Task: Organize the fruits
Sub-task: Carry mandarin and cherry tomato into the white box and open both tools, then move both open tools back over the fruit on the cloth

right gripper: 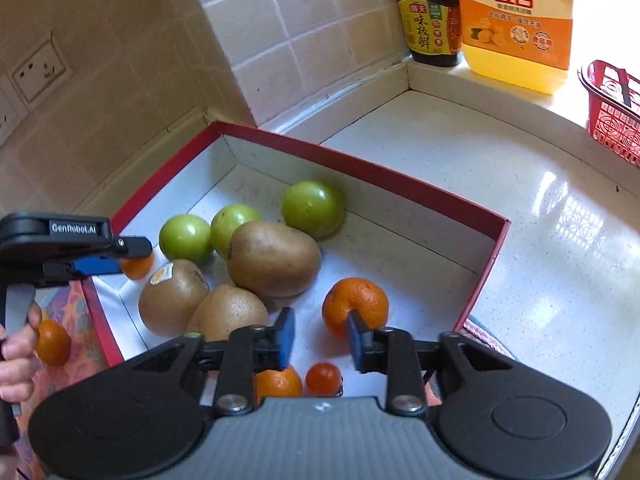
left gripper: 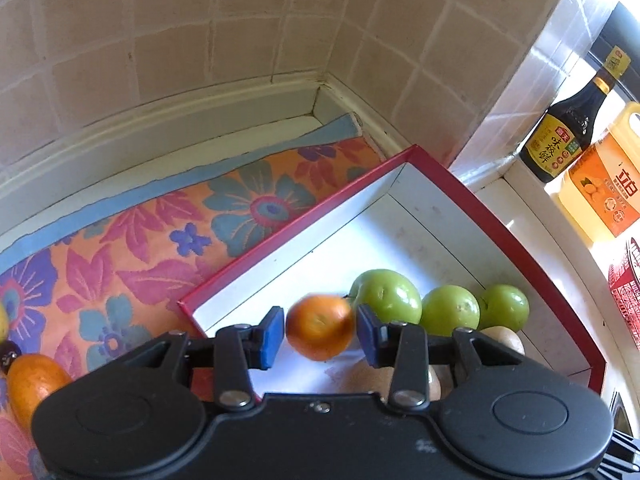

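Over the red box (right gripper: 404, 184) both grippers stand with jaws apart — left gripper (left gripper: 320, 334) flanking a small orange (left gripper: 320, 328), right gripper (right gripper: 320, 340) beside a mandarin (right gripper: 356, 304), neither gripped.

A home kitchen is indicated by the tiled wall (right gripper: 304, 20), a pale speckled stone bench (right gripper: 500, 208), a dark sauce bottle (right gripper: 430, 20) and yellow dish-soap jug (right gripper: 516, 28) set on the ledge, and a wall socket (right gripper: 40, 66).
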`<state>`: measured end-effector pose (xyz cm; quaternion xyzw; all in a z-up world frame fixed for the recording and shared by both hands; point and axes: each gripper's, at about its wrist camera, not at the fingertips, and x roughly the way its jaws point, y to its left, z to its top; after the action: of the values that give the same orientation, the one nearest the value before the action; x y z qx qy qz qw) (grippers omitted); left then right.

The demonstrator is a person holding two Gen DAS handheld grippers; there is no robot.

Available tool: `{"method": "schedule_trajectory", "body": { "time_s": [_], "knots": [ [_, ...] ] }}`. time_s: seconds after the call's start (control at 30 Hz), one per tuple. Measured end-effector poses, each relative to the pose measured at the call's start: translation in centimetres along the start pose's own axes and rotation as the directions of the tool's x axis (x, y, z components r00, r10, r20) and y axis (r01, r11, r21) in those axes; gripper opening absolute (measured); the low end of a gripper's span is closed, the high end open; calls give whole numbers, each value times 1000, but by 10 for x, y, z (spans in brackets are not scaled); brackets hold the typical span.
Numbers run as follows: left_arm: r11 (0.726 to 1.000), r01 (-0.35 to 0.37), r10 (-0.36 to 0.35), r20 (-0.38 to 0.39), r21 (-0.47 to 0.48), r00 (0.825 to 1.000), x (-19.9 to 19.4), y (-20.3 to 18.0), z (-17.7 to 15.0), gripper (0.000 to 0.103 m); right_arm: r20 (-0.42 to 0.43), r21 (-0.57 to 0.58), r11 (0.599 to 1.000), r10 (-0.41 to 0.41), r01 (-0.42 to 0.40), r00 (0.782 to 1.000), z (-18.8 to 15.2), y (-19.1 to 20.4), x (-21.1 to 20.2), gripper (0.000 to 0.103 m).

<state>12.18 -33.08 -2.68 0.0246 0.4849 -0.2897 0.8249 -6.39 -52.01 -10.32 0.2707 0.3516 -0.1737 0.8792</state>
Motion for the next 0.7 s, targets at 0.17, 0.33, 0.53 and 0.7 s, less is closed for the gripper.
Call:
{"method": "schedule_trajectory", "body": {
  "time_s": [0.17,0.33,0.53,0.7],
  "knots": [
    [1000,3,-3,5,-3,1000,-6,1,2,57,7,-4,1000,-2,2,1000,2,5,-5,68],
    [1000,-21,20,42,10,999,-21,1,4,72,34,-12,1000,-3,3,999,6,11,-16,76],
    [997,-78,78,82,-5,994,-44,8,9,78,64,-31,1000,6,-4,998,11,23,-31,77],
    [994,-106,109,112,-33,988,-67,21,12,78,92,-72,997,35,-29,995,17,43,-46,79]
  ]
}}
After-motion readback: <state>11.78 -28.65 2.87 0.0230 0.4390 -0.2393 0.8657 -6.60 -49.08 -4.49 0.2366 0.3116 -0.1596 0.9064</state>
